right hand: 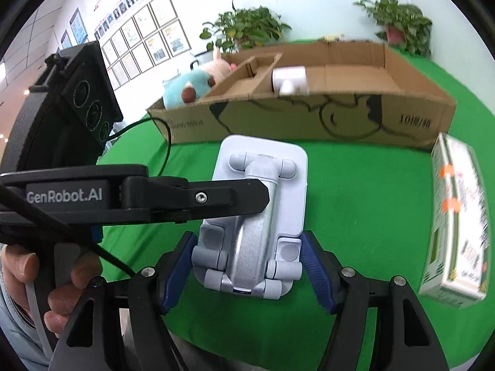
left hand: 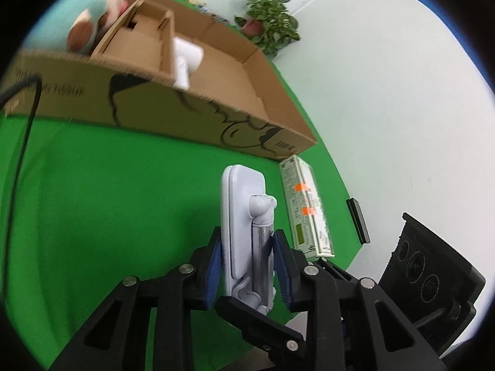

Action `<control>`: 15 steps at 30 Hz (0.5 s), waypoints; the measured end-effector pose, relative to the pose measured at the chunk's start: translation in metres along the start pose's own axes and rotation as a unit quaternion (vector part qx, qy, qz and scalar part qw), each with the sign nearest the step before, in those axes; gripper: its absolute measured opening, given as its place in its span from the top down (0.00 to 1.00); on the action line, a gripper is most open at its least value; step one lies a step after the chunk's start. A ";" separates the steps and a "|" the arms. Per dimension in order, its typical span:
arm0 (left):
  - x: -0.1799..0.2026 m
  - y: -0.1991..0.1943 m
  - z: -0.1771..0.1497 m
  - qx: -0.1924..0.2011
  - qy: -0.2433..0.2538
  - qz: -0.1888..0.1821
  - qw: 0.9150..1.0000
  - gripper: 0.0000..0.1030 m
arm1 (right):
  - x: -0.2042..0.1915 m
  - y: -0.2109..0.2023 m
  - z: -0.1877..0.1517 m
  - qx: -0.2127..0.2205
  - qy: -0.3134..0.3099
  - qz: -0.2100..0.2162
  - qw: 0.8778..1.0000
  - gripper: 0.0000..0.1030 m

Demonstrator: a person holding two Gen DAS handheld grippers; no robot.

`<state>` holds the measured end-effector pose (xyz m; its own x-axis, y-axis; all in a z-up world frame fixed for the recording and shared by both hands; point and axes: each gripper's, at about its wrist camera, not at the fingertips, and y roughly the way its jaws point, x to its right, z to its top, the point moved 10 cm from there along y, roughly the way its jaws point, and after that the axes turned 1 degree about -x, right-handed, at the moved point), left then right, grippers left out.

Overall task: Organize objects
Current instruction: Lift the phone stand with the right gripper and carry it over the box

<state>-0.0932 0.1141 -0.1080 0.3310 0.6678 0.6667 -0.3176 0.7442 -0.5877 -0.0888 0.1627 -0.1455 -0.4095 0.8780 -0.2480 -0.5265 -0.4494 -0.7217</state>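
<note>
The left gripper (left hand: 247, 266) is seen clamped on a folded phone stand (left hand: 246, 219), its blue pads pressed against the white plate on one side and the silver hinge arm on the other, so that the stand is held edge-on. In the right wrist view the same stand (right hand: 256, 213) is shown face-on, with the black finger of the left gripper (right hand: 198, 199) laid across its hinge arm from the left. The right gripper (right hand: 250, 266) is set around the lower end of the stand; its left pad is seen against the stand's corner, while a slight gap appears at the right pad, so a firm grip cannot be confirmed. A hand (right hand: 46, 281) is wrapped around the left gripper's handle at the lower left.

The stand is held above the green table cover (right hand: 355, 191), near its front edge. A long cardboard box (right hand: 309, 117) is placed along the back edge of the cover. A plush toy (right hand: 201, 82) is lodged in its left end compartment, and a white object (right hand: 290, 82) is propped beside a cardboard divider in the larger section. A green-and-white carton (right hand: 458, 225) is laid at the right edge of the cover, just in front of the box's right corner. Two potted plants (right hand: 247, 27) are stood behind the box.
</note>
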 end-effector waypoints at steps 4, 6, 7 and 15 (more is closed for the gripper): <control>0.016 -0.010 0.015 0.013 0.023 -0.006 1.000 0.72 | 0.001 -0.012 0.021 0.027 -0.010 -0.010 1.000 0.38; 0.024 -0.016 0.024 0.021 0.032 -0.009 0.999 0.72 | 0.001 -0.017 0.033 0.038 -0.016 -0.013 0.999 0.38; 0.028 -0.018 0.028 0.025 0.037 -0.011 0.999 0.72 | 0.001 -0.021 0.040 0.044 -0.019 -0.015 0.999 0.38; 0.064 -0.035 0.067 0.054 0.086 -0.007 0.995 0.72 | 0.001 -0.048 0.089 0.091 -0.036 -0.023 0.995 0.38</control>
<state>-0.1202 0.1294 -0.0139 0.4799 0.6570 0.5815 -0.4018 0.7537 -0.5200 -0.1308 0.1703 -0.0537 -0.4303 0.8872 -0.1665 -0.6697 -0.4374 -0.6001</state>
